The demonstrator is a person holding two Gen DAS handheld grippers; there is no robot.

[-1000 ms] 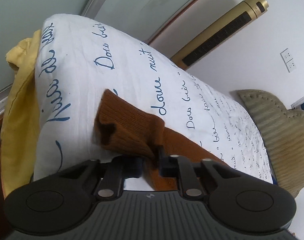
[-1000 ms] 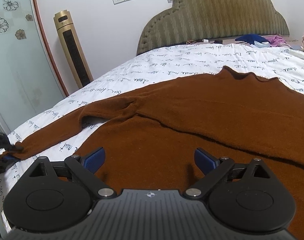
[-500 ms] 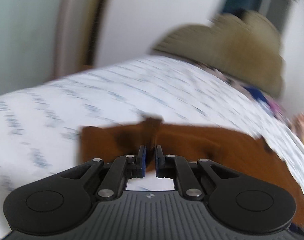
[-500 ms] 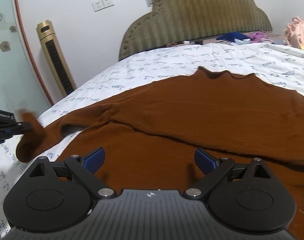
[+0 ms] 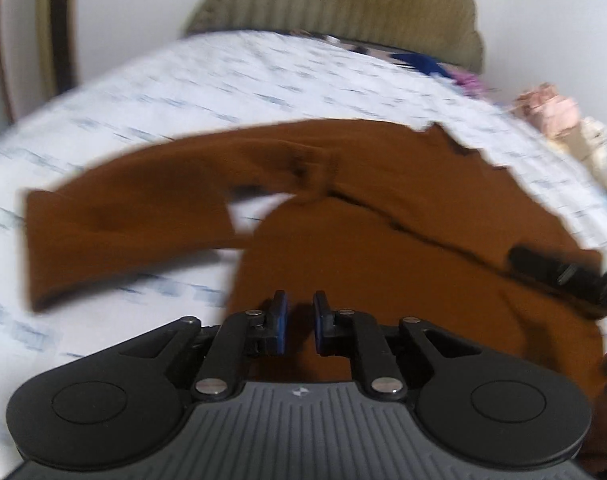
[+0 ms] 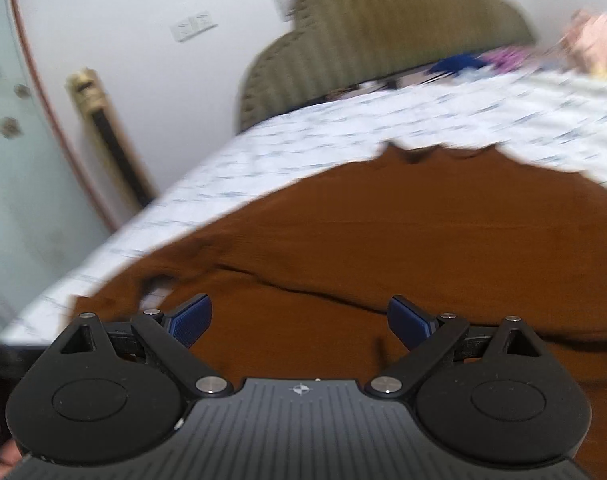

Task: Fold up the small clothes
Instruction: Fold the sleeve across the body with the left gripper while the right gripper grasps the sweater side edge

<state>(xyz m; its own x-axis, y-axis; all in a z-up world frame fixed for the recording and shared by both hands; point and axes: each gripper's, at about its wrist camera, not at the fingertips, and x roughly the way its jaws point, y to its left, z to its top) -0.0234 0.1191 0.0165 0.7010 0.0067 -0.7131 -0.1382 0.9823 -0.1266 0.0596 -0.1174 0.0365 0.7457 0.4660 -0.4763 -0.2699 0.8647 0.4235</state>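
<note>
One brown sweater [image 5: 403,248] lay spread across the centre of both frames on the bed [image 5: 191,80], its sleeve [image 5: 115,216] reaching toward the left edge of the left wrist frame. Low in that frame, the left hand-held gripper [image 5: 299,326] showed a narrow gap between its pads, nothing pinched, with brown knit beneath. The right hand-held gripper [image 6: 299,320] was spread wide above the sweater body at lower centre. Behind, an olive headboard [image 6: 383,40] filled the upper frame, a gold tower fan [image 6: 103,136] at the left
</note>
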